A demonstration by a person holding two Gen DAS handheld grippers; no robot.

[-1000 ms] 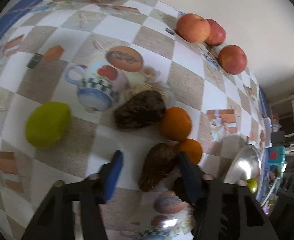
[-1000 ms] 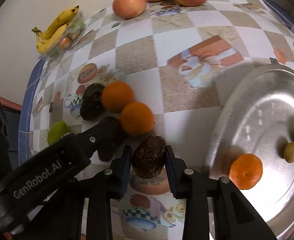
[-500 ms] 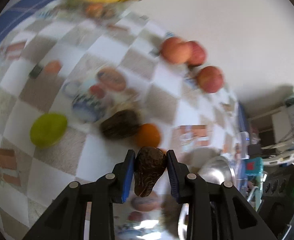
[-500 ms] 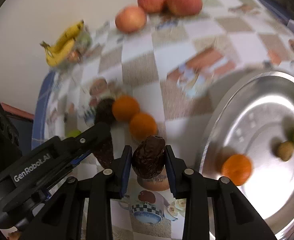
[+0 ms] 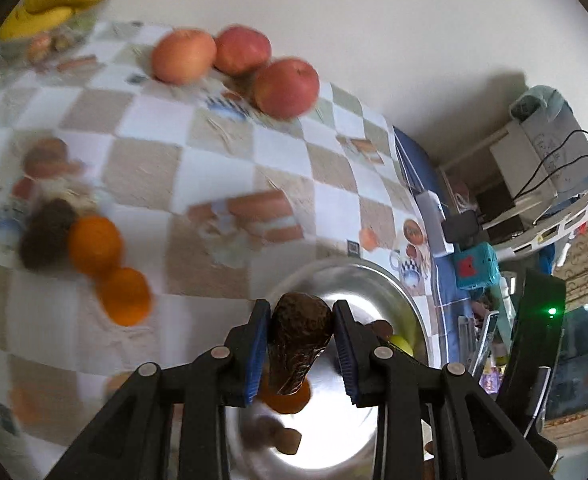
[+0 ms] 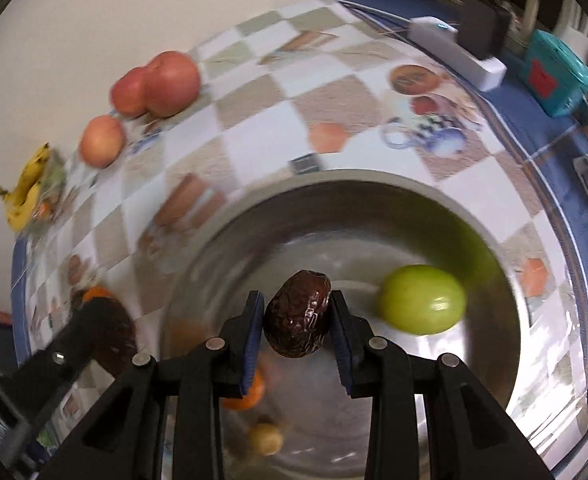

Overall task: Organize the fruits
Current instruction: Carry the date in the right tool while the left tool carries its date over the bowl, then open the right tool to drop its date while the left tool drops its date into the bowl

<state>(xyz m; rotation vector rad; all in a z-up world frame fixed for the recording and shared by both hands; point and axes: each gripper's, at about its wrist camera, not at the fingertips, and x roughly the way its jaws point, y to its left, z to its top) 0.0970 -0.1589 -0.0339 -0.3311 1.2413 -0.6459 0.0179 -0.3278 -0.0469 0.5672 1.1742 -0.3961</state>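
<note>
Both of your claws are loaded now: the left gripper (image 5: 301, 330) has just pressed its jaws in on a dark wrinkled date (image 5: 299, 340), which a second ago still lay on the cloth between spread jaws, and the right gripper (image 6: 296, 322) is pinching a second brown date (image 6: 298, 319) exactly as it did a second ago. Both have come off the cloth and swung over the steel bowl (image 6: 506, 320), so the pick-up looks finished and what remains of this step is the drop. Just under your right claw sit an orange (image 6: 250, 396) and a small yellowish fruit (image 6: 265, 438); just beside it to the right lies a green fruit (image 6: 422, 305). Past your left claw, off to the left on the checked tablecloth (image 5: 214, 168), two oranges (image 5: 108, 264) touch each other, with one more dark date (image 5: 44, 236) against the farther one; these are probably next. Farther ahead, three apples (image 5: 238, 64) cluster near the wall, and the bananas (image 5: 54, 6) sit farthest off, at the far left corner.
</note>
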